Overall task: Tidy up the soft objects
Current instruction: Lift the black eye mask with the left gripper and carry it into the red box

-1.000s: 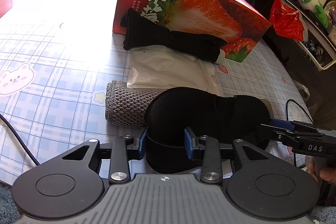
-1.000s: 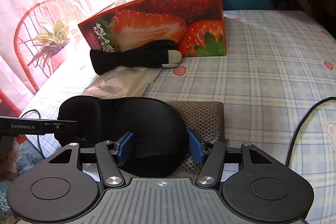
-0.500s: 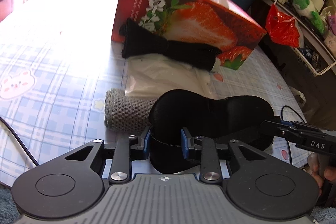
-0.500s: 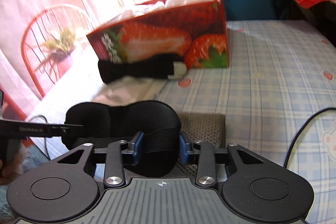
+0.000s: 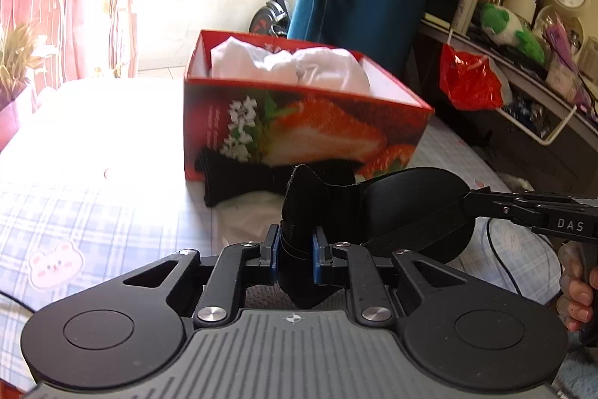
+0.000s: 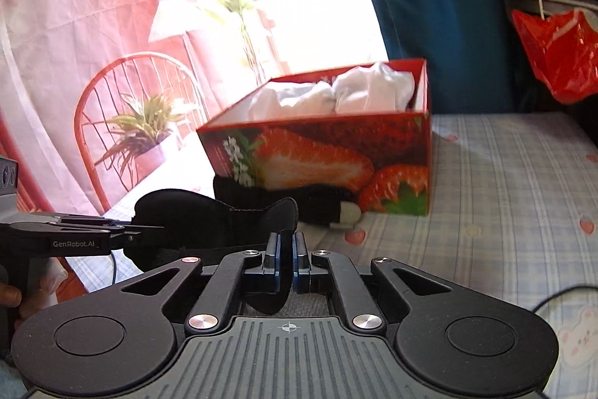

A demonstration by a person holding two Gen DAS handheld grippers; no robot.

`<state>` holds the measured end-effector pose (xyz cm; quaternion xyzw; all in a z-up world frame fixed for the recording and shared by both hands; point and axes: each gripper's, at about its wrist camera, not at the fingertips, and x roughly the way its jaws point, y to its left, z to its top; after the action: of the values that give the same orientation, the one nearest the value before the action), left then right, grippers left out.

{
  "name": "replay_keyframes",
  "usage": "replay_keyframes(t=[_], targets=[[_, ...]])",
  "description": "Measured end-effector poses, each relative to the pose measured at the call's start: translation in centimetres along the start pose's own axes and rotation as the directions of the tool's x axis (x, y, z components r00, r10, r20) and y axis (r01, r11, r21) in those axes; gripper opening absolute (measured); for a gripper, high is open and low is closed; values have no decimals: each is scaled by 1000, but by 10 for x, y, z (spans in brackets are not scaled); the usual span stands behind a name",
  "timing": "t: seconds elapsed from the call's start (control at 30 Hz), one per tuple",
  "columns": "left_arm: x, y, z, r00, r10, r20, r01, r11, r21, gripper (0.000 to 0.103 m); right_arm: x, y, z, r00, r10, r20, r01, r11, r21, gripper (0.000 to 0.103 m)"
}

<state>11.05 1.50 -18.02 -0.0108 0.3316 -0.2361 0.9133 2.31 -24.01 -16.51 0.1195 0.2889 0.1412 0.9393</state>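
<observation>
A black padded eye mask (image 5: pixel 411 204) hangs in the air between both grippers, in front of the strawberry-print box (image 5: pixel 299 133). My left gripper (image 5: pixel 295 249) is shut on one end of the mask. My right gripper (image 6: pixel 286 258) is shut on the other end (image 6: pixel 209 223); it also shows at the right of the left wrist view (image 5: pixel 471 200). The open box (image 6: pixel 329 159) holds white cloth (image 5: pixel 291 66). A black glove (image 5: pixel 243 182) lies against the box's front. A grey knitted cloth (image 5: pixel 261 298) lies under the left gripper, mostly hidden.
A white plastic bag (image 5: pixel 246 215) lies on the checked tablecloth (image 5: pixel 93 212) between the glove and the grippers. A black cable (image 6: pixel 560 294) runs across the cloth at the right. A cluttered shelf with a red bag (image 5: pixel 467 81) stands beyond the table's right edge.
Both grippers have closed further on the eye mask and lifted it off the grey cloth. The views have tilted up, so the box's open top with white cloth now shows.
</observation>
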Motion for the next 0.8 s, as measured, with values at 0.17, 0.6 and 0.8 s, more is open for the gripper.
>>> replay_keyframes(t=[0.17,0.6,0.8], targets=[[-10,3,44,997,-1,81,0,1000,12,17,-4,7,45,998,16,68,-12,998,-59,5],[53,11,171,995,52,82,-54,998,28,17,64,-7,164,992,-63,109,74,992,-106,5],[106,28,173,994,87,-73,-87,996,-1,17,116,-35,162,993,-116,-15,116,993,-37,5]])
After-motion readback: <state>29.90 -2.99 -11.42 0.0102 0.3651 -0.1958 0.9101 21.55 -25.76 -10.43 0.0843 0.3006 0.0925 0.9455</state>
